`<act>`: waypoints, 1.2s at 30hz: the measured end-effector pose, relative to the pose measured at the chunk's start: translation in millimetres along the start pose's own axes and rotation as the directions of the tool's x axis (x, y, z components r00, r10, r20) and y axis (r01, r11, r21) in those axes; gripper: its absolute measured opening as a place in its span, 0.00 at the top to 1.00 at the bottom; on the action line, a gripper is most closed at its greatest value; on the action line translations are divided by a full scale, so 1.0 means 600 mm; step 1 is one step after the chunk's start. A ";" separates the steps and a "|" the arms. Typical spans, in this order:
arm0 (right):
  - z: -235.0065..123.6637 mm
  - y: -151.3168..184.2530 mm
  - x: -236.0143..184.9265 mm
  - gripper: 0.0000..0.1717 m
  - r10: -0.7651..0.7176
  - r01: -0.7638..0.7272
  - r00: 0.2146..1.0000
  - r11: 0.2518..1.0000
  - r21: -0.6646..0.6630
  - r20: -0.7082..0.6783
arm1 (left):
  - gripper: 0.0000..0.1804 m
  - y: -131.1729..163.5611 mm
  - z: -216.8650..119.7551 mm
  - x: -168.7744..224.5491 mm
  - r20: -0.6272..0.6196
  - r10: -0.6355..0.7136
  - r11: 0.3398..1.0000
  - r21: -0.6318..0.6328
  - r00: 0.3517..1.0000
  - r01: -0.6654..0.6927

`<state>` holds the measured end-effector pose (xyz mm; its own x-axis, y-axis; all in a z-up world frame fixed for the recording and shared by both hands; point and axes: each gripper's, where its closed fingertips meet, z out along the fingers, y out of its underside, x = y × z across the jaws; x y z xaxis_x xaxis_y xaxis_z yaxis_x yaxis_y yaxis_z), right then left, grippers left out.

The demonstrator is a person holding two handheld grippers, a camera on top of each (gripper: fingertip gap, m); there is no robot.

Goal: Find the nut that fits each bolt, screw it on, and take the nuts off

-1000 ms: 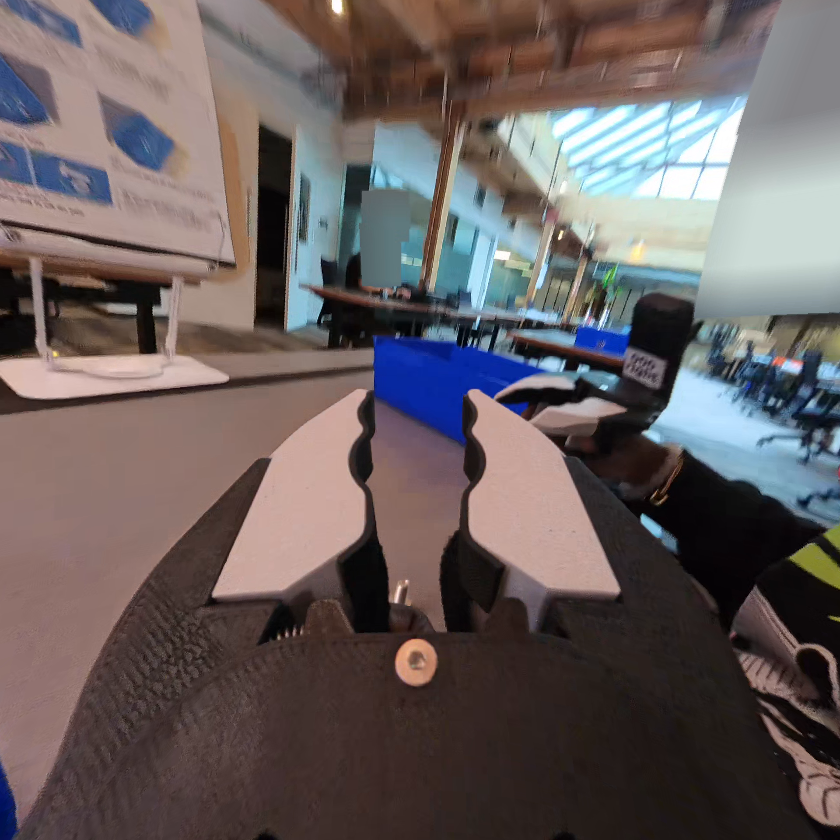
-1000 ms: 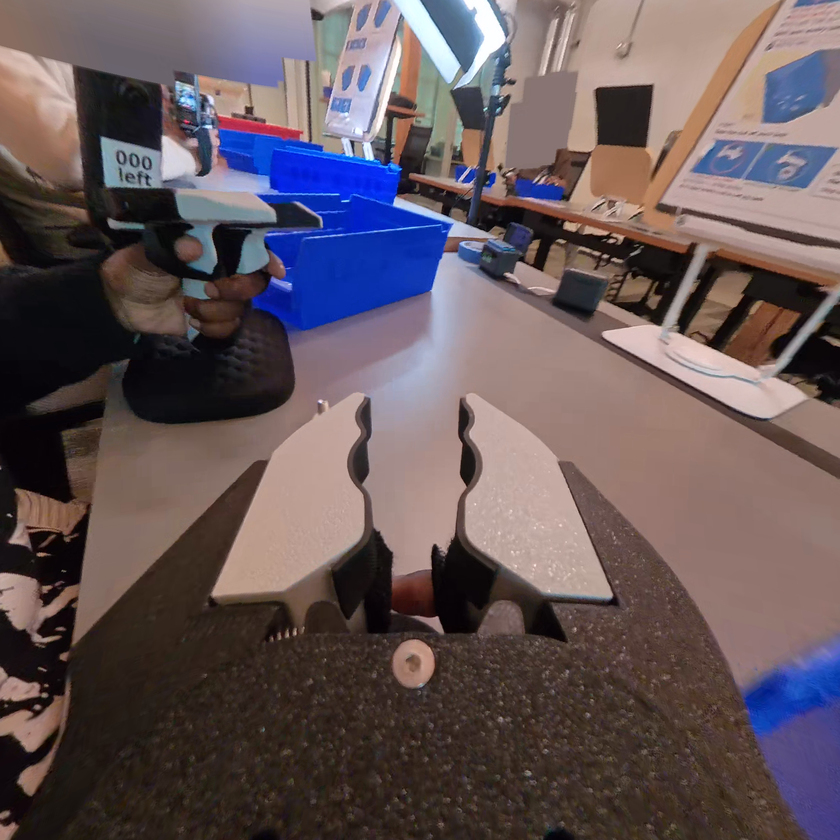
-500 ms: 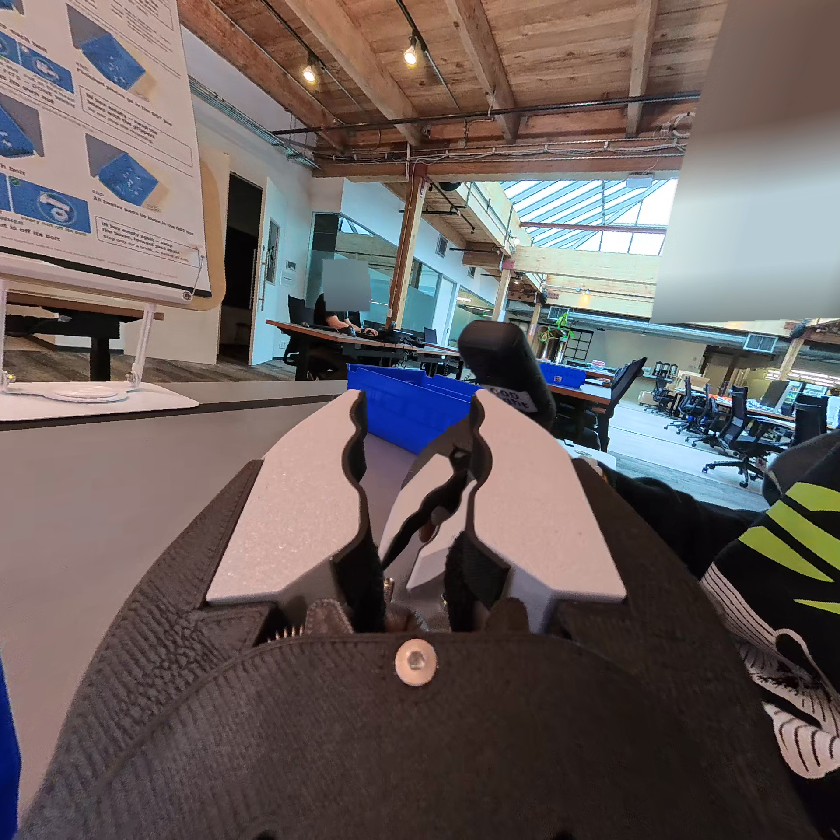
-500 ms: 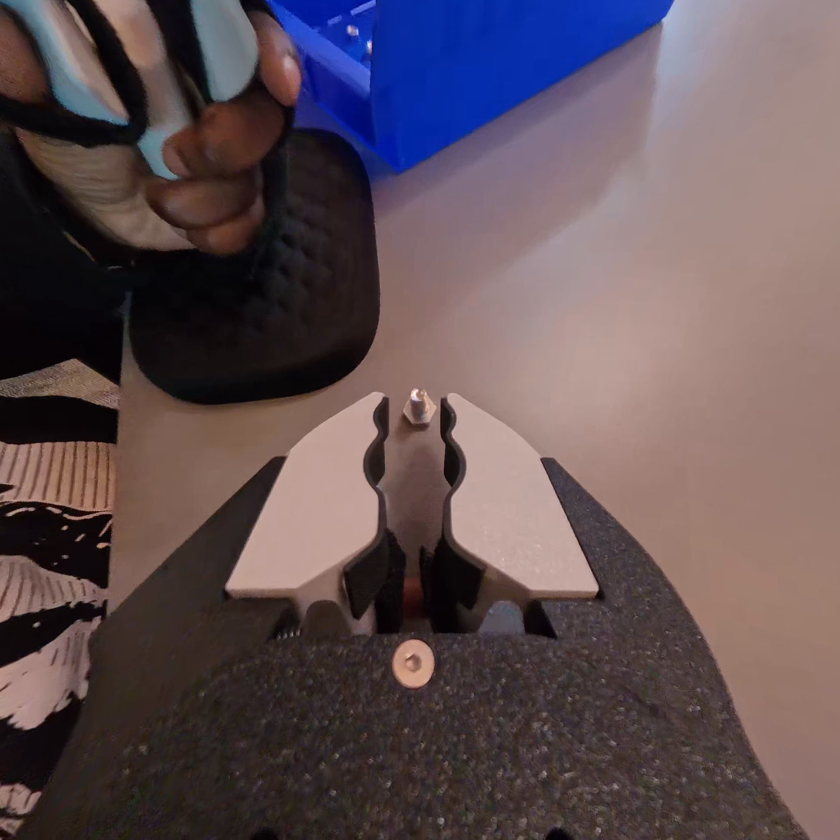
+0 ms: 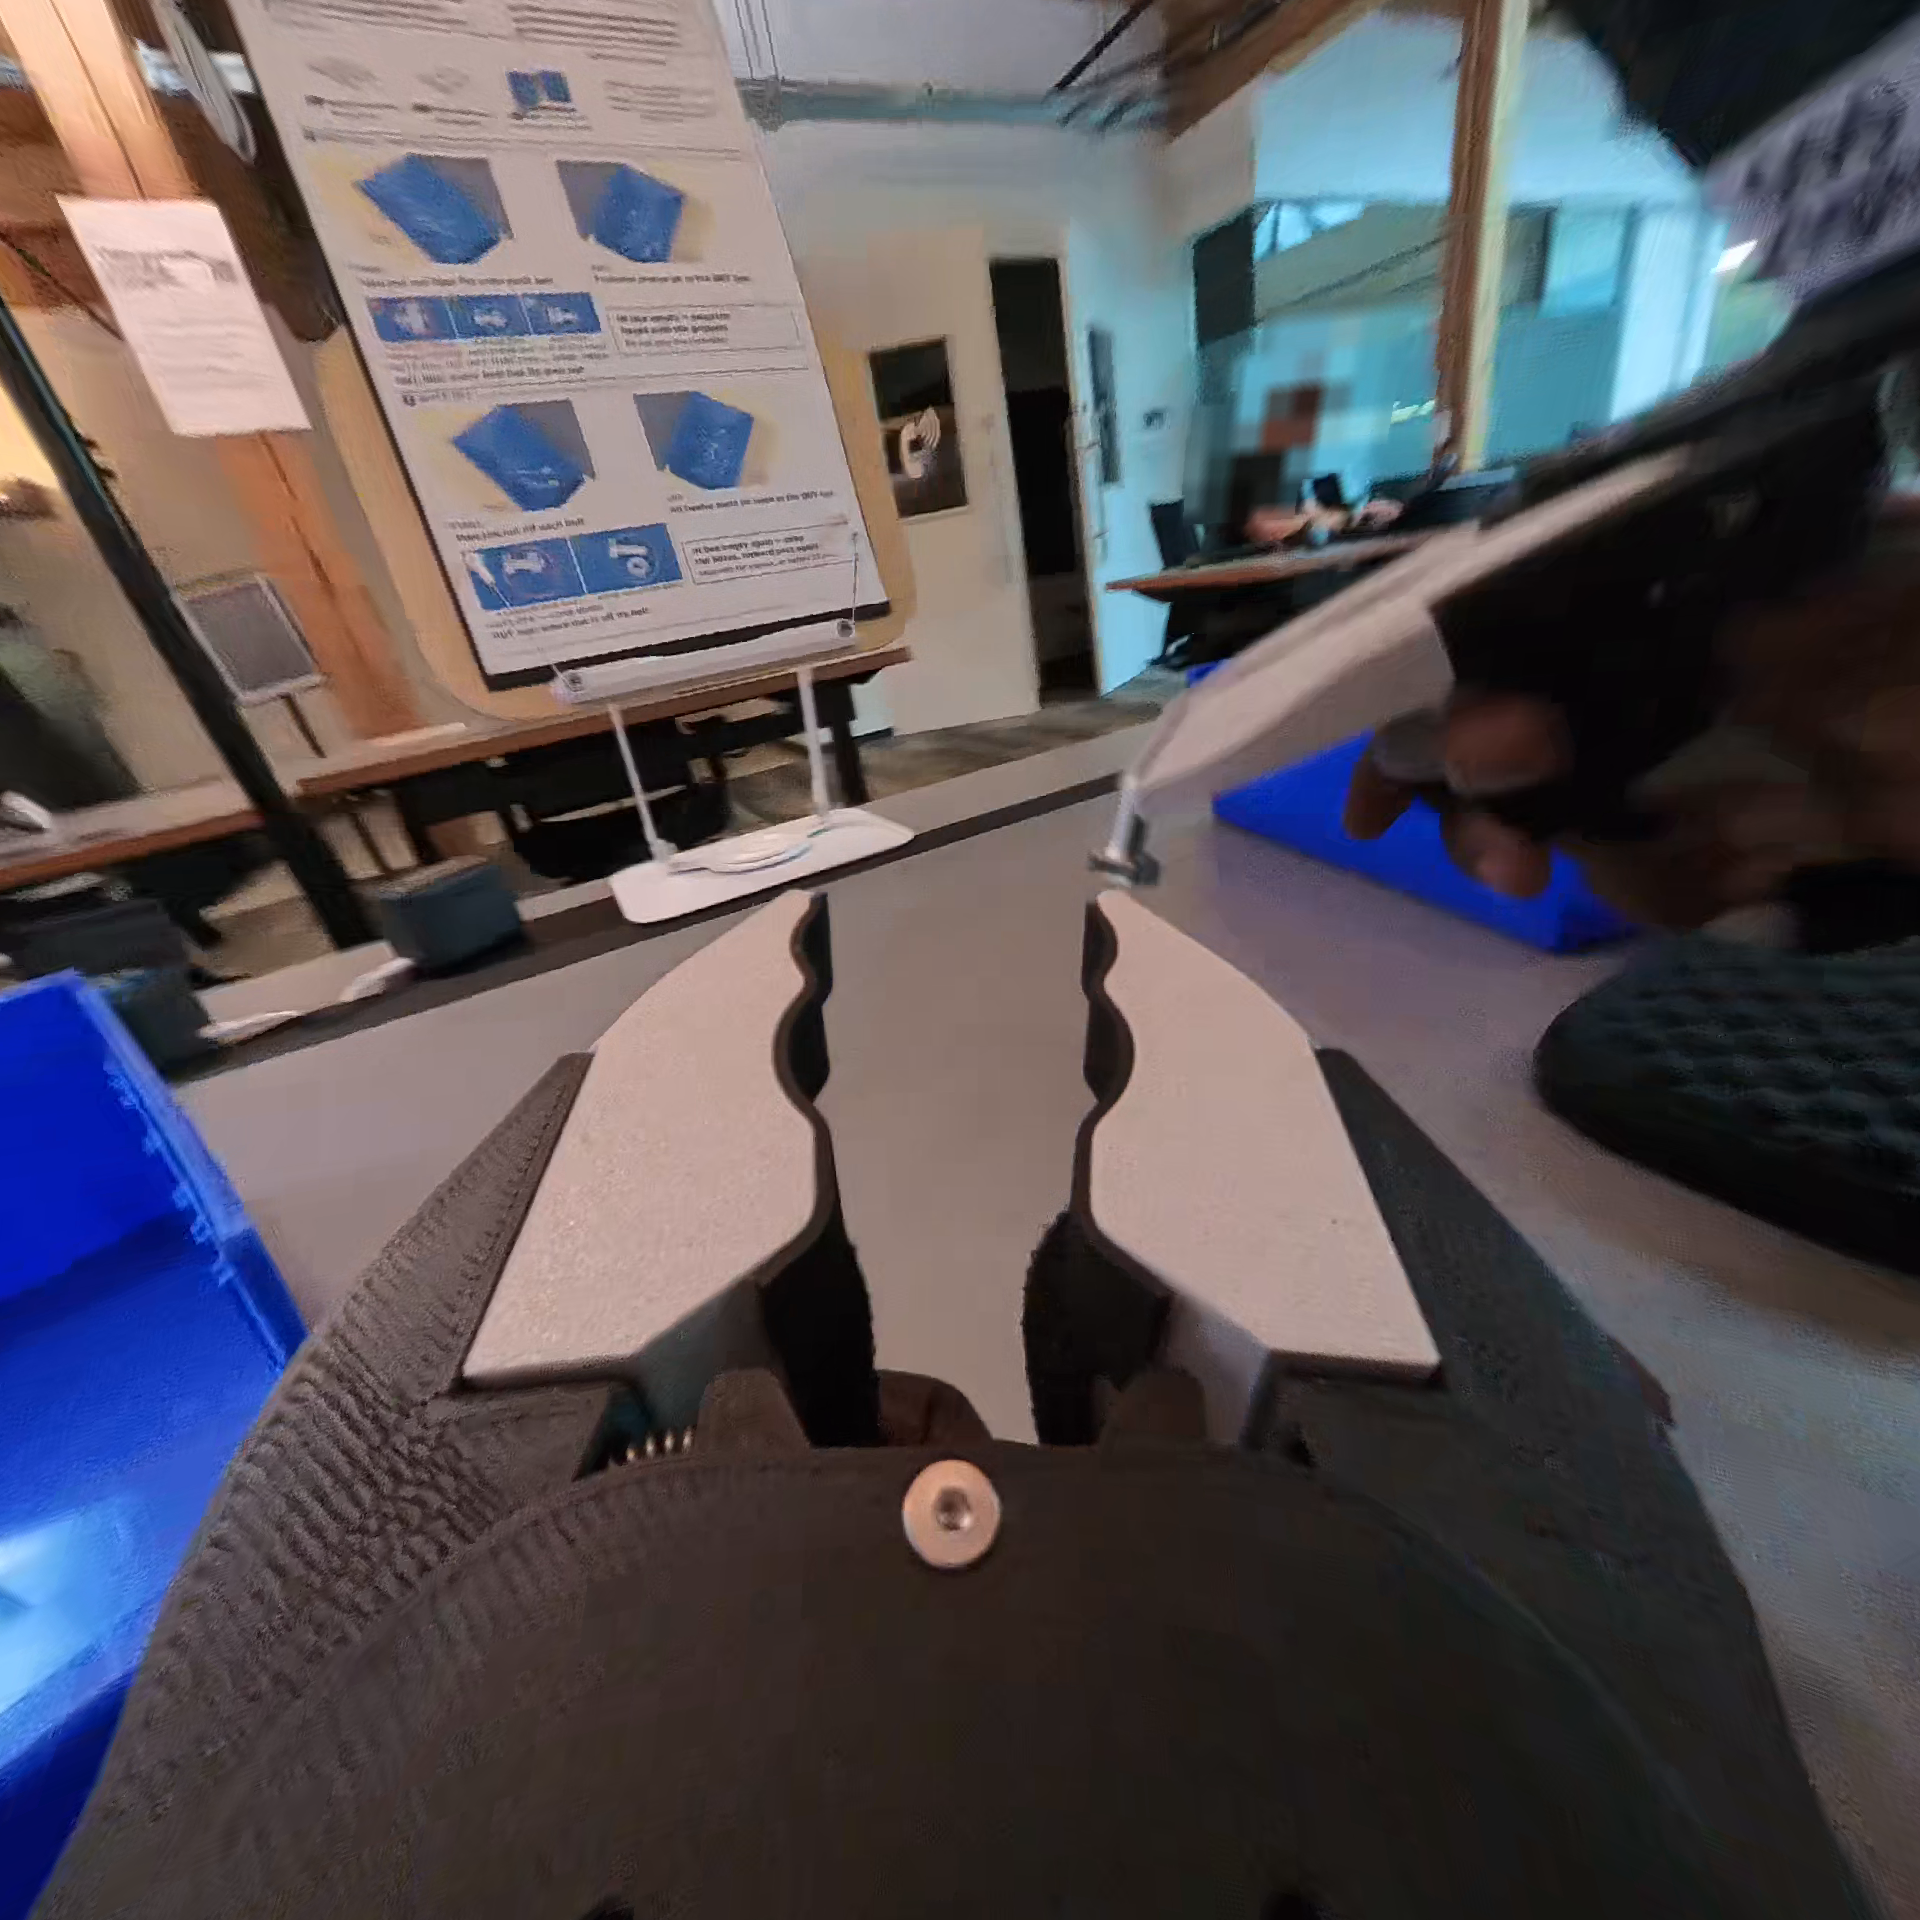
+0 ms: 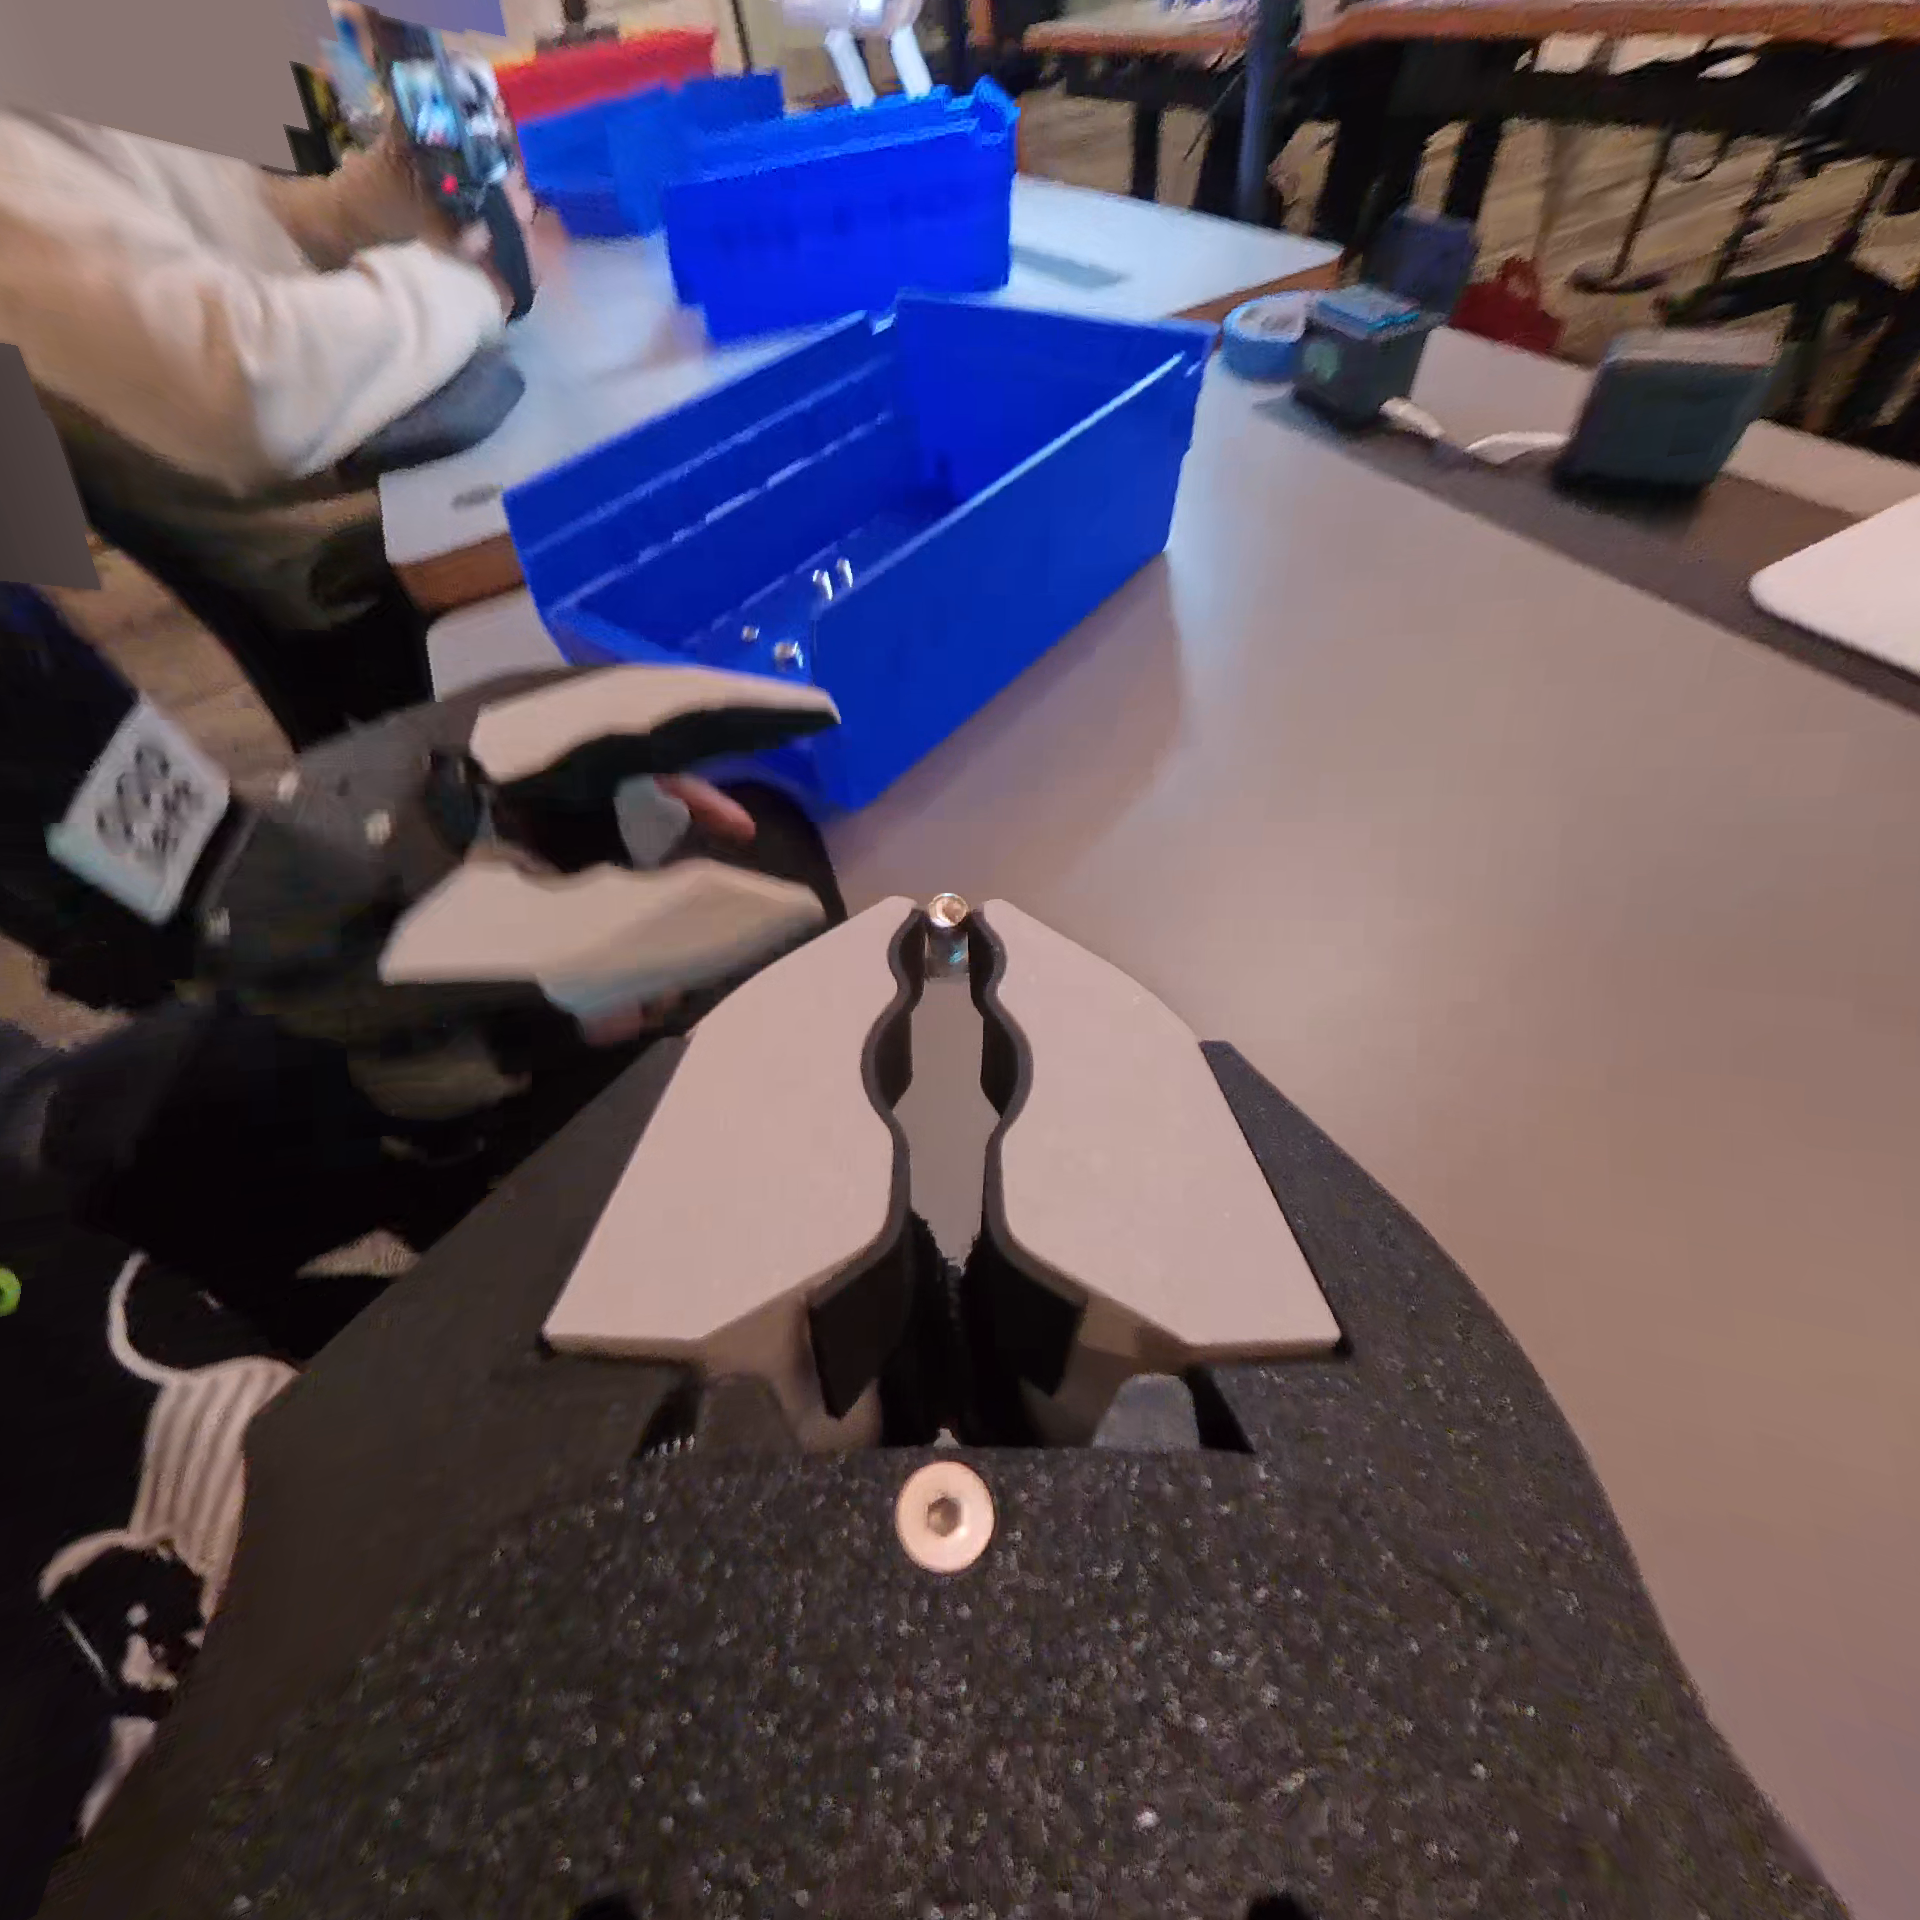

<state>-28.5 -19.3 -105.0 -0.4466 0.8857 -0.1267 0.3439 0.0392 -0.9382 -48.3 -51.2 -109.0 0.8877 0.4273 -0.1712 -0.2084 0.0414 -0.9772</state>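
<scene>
Right claw (image 6: pixel 948 920) pinches a small silver metal bolt with a nut on it (image 6: pixel 945 932) at its fingertips, lifted above the grey worktop (image 6: pixel 1455 883). Left claw (image 5: pixel 956 914) is spread, nothing between its pads. Open blue plastic bin (image 6: pixel 997 623) sits behind, holding more hardware.

We see a bright room with soft, even light. In the left wrist view the sign board (image 5: pixel 582 343) and everything behind it look smeared — the far gripper (image 5: pixel 1351 665) to its right is blurry too. In the right wrist view the blue bin (image 6: pixel 935 540) is fuzzy — the person's sleeve (image 6: pixel 239 332) to its left is blurrier. Straight lines bend near the edges. The table (image 6: pixel 1455 831) shines a little.
</scene>
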 end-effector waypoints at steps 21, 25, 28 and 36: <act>0.015 -0.013 -0.059 0.95 0.013 -0.012 1.000 0.998 0.067 -0.023 | 0.91 0.006 0.014 0.032 0.069 0.125 0.991 -0.055 0.990 -0.121; 0.015 -0.012 -0.057 0.95 0.022 -0.020 0.999 0.998 0.064 -0.023 | 0.91 0.009 0.014 0.032 0.069 0.132 0.990 -0.062 0.989 -0.128; 0.016 -0.008 -0.054 0.95 0.019 -0.017 0.999 0.998 0.054 -0.033 | 0.90 0.006 0.014 0.033 0.076 0.148 0.988 -0.055 0.986 -0.144; 0.011 -0.011 -0.057 0.96 0.024 -0.023 1.000 0.998 0.066 -0.017 | 0.92 0.007 0.013 0.038 0.038 0.131 0.991 -0.047 0.991 -0.129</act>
<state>-21.0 -53.2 -96.7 -0.4238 0.8943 -0.1437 0.2990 -0.0117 -0.9542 -32.3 -34.3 -115.9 0.8363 0.4635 -0.2928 -0.3020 -0.0563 -0.9517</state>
